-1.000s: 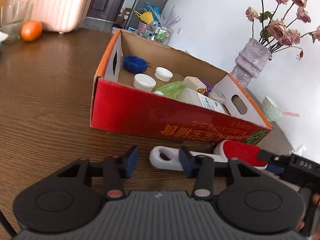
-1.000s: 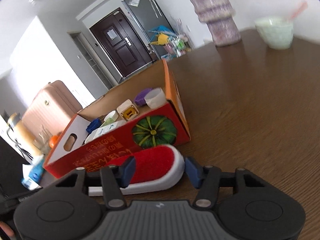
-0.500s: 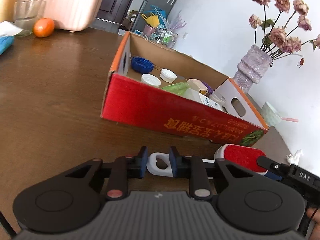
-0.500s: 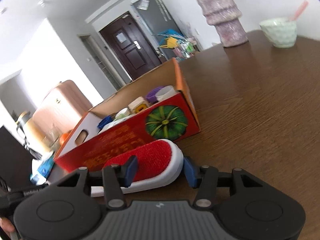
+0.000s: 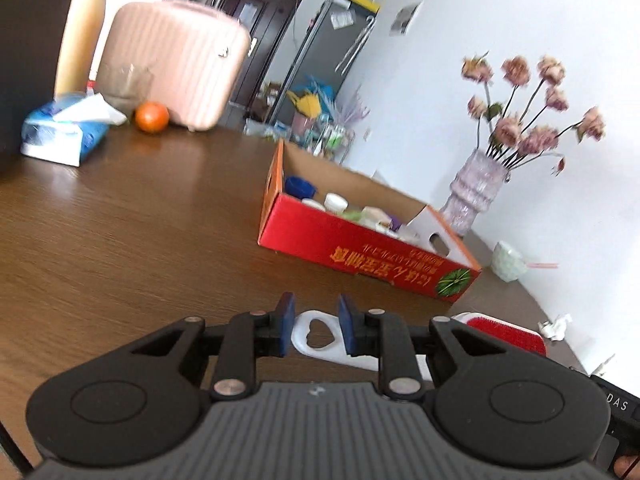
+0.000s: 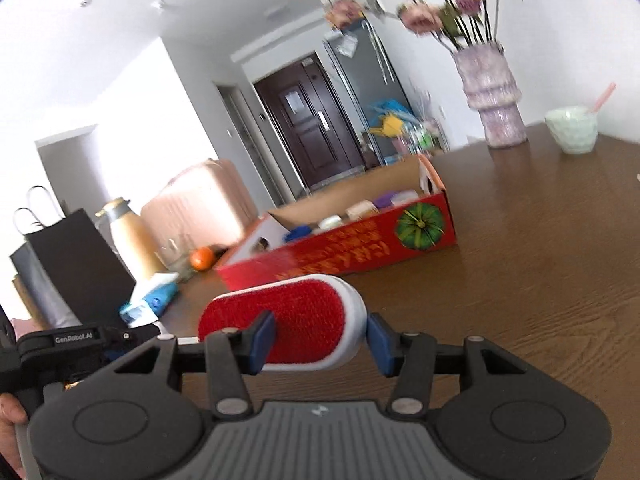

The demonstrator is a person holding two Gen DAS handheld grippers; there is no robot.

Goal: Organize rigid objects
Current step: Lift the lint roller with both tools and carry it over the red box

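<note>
Lint brush (image 6: 298,322): white body, red bristle pad, long white handle ending in a loop with a heart-shaped cutout. I hold it at both ends, and it appears to be off the table (image 6: 520,272). My left gripper (image 5: 313,330) is pinched shut on the handle loop (image 5: 316,338), its pads on either side of the cutout. My right gripper (image 6: 316,338) is clamped across the width of the brush head, one pad on the red face's left edge, the other on the white rim at right.

Long axis: runs crosswise between my two hands, handle end left, head end right. In the left view the red head (image 5: 506,330) shows just right of the fingers.

Target, by my judgement: the red cardboard box (image 5: 360,246), far side of the brush, ahead of both grippers and apart from it. It already holds caps and small containers. Its long side runs roughly parallel to the brush, so the brush should go in lengthwise without turning. Neither hand is clearly nearer; the right sees the box's near corner closer.

Beyond the box: a vase of flowers (image 5: 478,192), a pale green cup (image 6: 572,130). Far left: an orange (image 5: 151,117), a tissue pack (image 5: 66,134).
</note>
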